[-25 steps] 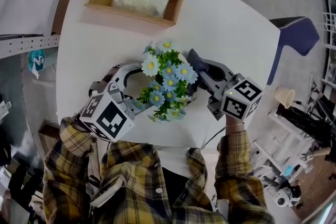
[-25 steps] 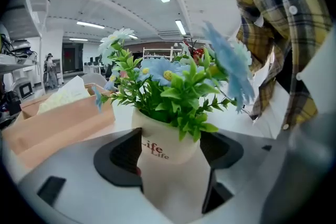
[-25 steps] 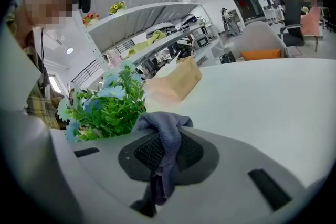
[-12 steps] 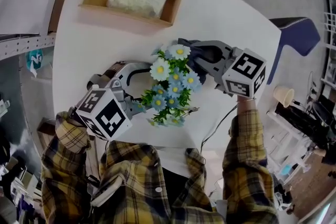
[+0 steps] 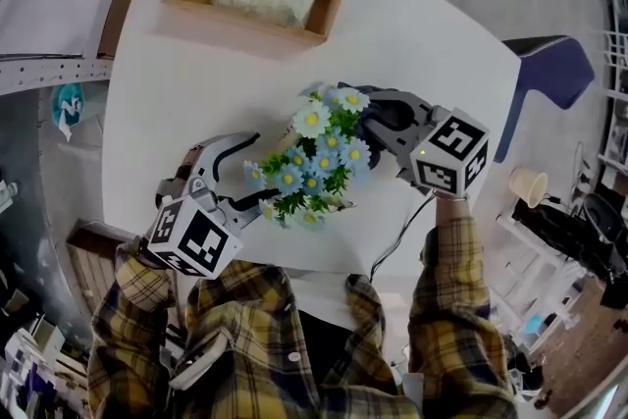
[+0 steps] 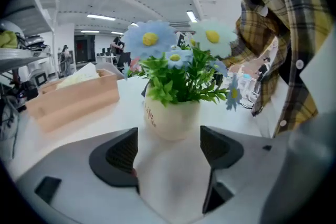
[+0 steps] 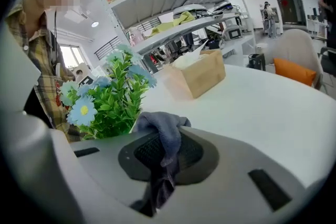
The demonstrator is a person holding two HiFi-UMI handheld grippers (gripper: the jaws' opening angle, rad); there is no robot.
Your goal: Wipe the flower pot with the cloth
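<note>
The flower pot (image 6: 172, 119) stands on the worktop (image 5: 412, 44) just ahead of the spread fingers (image 6: 122, 150) of the left gripper (image 6: 169, 148), not between them. The right gripper (image 7: 167, 150) pinches the cloth (image 7: 160, 124) in its fingers, just beside the pot's flowers (image 7: 113, 97).

A smooth cream flower pot (image 6: 170, 118) with a faint sheen holds stiff, plastic-looking flowers (image 6: 178, 68). The left hand-held gripper (image 6: 169, 140) is matt grey plastic with black, finely ribbed pads (image 6: 123, 152). The right hand-held gripper (image 7: 167, 160) has the same finish and pinches a soft, fuzzy grey cloth (image 7: 167, 131). The desk (image 5: 422, 44) is smooth matt white. A pale wooden box (image 5: 186, 5) looks plain and unvarnished.
</note>
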